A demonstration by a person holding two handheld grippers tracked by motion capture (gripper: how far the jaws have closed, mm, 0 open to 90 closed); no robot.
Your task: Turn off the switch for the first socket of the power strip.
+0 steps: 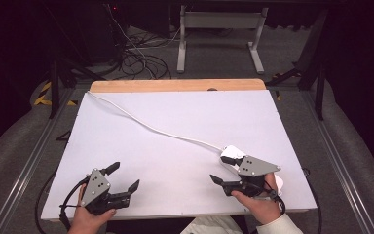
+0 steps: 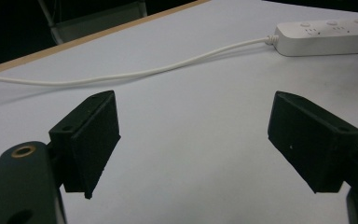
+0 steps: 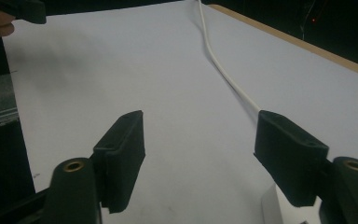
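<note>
One white plastic power strip (image 1: 230,155) lies flat on the white table top (image 1: 175,146), toward the near right of the surface, with its rounded sockets facing up and its thin white cable (image 1: 151,127) running from its far end diagonally across to the far left corner of the table, where the bare wooden edge (image 1: 175,86) shows. Just beside the strip, and partly covering its near end in the high view, sits the right gripper (image 1: 222,181), held in the person's right hand (image 1: 258,202); its jaws stand wide apart and grip nothing, and in the right gripper view the cable passes close by one jaw without touching it. Well apart, at the near left corner, the left gripper (image 1: 124,176) rests in the left hand (image 1: 90,219), its jaws likewise spread wide and empty, pointing across toward the strip. Judged risks: the cable lies slack and unsecured, so a grip taken on the strip's end alone could drag or swing the cord across the table; a jaw lowered carelessly could catch the cable rather than the body; and the smooth casing may slip from a shallow pinch.
</note>
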